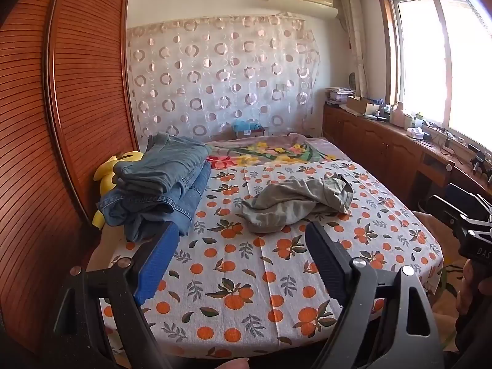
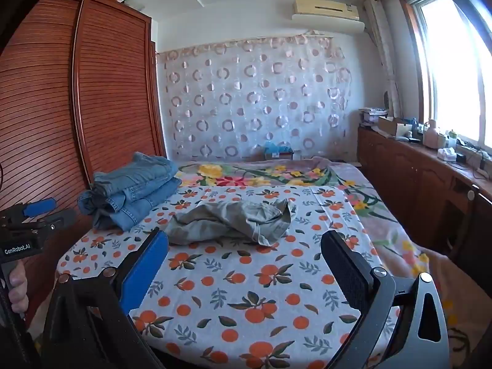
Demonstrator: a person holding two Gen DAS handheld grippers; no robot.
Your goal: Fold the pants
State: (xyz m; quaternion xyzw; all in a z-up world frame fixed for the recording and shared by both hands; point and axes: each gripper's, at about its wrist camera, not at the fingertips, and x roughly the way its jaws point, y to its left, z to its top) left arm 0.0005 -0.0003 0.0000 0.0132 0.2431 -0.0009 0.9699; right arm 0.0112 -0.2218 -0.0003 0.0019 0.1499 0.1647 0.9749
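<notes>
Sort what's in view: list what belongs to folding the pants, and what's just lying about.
For the job:
- crumpled grey-green pants on the orange-print sheet
- stack of folded jeans
- left gripper and right gripper, jaws open, both empty

Lying about:
- yellow plush toy beside the jeans
- floral blanket
- clutter on the window cabinet

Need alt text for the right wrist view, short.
A crumpled grey-green pair of pants lies unfolded on the orange-print bedsheet, beyond the open, empty right gripper. A stack of folded blue denim jeans sits at the bed's left edge beside a slatted wooden wardrobe.
</notes>
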